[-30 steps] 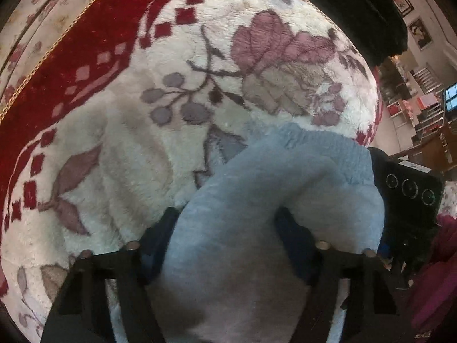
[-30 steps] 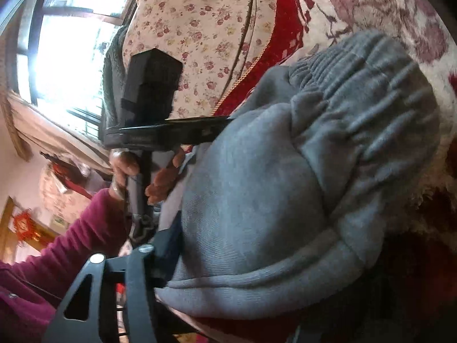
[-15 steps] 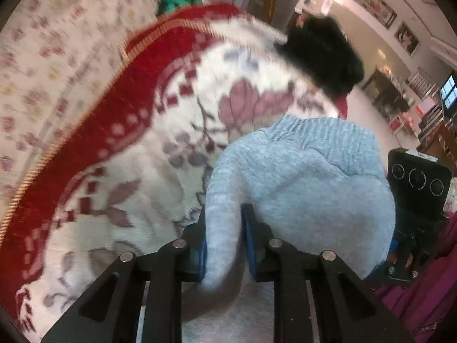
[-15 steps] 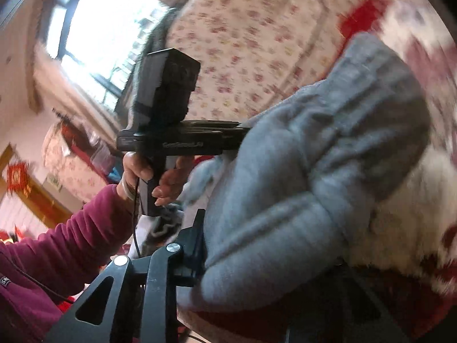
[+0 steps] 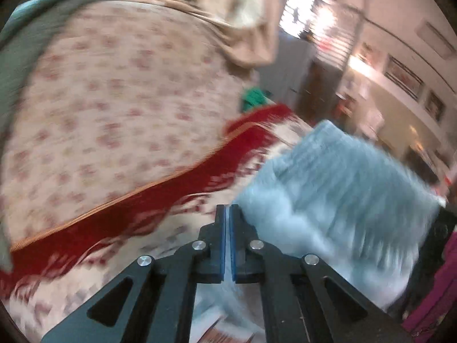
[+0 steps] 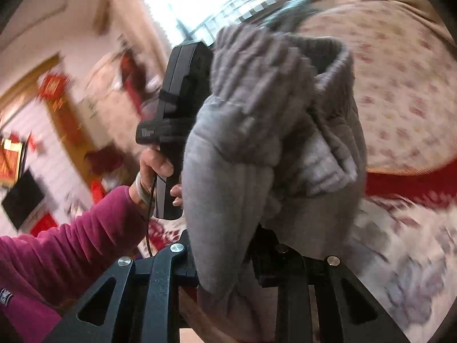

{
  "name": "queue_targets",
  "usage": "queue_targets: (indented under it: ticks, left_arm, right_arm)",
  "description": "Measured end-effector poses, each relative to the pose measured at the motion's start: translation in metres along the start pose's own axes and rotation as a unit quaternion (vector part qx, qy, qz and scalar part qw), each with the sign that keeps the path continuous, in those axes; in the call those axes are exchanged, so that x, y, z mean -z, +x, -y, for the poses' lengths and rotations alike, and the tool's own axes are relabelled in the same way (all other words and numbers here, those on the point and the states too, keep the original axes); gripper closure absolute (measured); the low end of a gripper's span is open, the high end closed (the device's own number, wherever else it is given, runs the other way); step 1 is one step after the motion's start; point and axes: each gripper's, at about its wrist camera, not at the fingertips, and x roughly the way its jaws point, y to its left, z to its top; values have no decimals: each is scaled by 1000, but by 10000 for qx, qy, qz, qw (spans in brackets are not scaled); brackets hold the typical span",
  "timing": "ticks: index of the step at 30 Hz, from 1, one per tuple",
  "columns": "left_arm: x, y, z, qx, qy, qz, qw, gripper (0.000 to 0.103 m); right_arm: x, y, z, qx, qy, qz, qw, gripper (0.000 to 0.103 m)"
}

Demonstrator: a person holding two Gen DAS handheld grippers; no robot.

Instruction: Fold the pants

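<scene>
Where your left gripper (image 5: 228, 214) sat wide around the pants (image 5: 337, 194) a second ago, it is now pinched on a thin edge — lifted off the blanket (image 5: 160, 200) (blurred). Your right gripper (image 6: 222, 260) clamps a thick bunch of cloth, and only its view shows the waistband raised beside your left hand (image 6: 155, 171).

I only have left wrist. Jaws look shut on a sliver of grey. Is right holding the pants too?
Observer: Yes. The right gripper is clamped on a thick fold of the grey pants.
Operator: Waistband visible anywhere?
Observer: In the right wrist view, the ribbed elastic waistband hangs open, above the right jaws.
Operator: Can you see my left tool from there?
Observer: Yes. The left gripper body stands upright, held by a hand in a magenta sleeve, pressed against the pants.
</scene>
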Motion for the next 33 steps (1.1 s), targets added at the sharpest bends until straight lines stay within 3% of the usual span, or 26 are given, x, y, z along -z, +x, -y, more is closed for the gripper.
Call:
queue_targets:
  ticks: [4,7,9,10,11,13,14,16,18,19,21,23,26,29,33]
  left_arm:
    - [51,-61,-58,-904,-697,51,9935,101]
    - [107,-106,-101,-1679,-1347,21,9766,101]
    - [136,-125,-119,-1905,-1728,20,9663,100]
    - [149,-134,-125,-1986,-1878,26,9619,98]
    - [163,-143,-129,-2066,-2023,44,9573,90]
    - [177,-156,-127,-2142,-2102,120,9538,77]
    - [180,-161,-123,-2129,-2130,205,9534,71]
    - [180,-167,-113,-2036,-2117,400,9550,64]
    - [177,-172,-98,-1935,-2037,564,9581,58]
    - [177,-173,-87,-1881,-1985,631,9598,56]
    - [172,-171,-68,-1697,-1888,746,9644,48]
    - [169,-162,-48,-1467,-1768,754,9703,48]
    - [161,-141,-13,-1225,-1480,642,9793,46]
    - [157,-117,12,-1169,-1222,455,9845,42]
    - [156,-82,24,-1374,-1033,152,9850,42]
  right_arm:
    - [2,69,-41,-328,-480,-491,9971,74]
    - [17,129,-61,-509,-710,-973,9914,74]
    - [30,173,-69,-506,-892,-1395,9849,74]
    - [44,196,-72,-446,-971,-1647,9805,72]
    - [54,207,-72,-394,-936,-1793,9785,69]
    - [69,223,-70,-263,-841,-1948,9769,56]
    - [73,220,-74,-265,-949,-1846,9779,52]
    - [71,211,-84,-546,-1039,-1784,9769,26]
    - [60,196,-85,-947,-806,-1844,9749,23]
    - [54,189,-83,-935,-746,-1795,9765,23]
    - [46,163,-77,-746,-679,-1509,9834,23]
    - [34,137,-60,-518,-598,-1215,9894,23]
    - [17,110,-28,410,-569,-897,9935,23]
    - [5,100,2,1116,-275,-820,9900,23]
    - [-5,111,20,1261,-2,-923,9877,23]
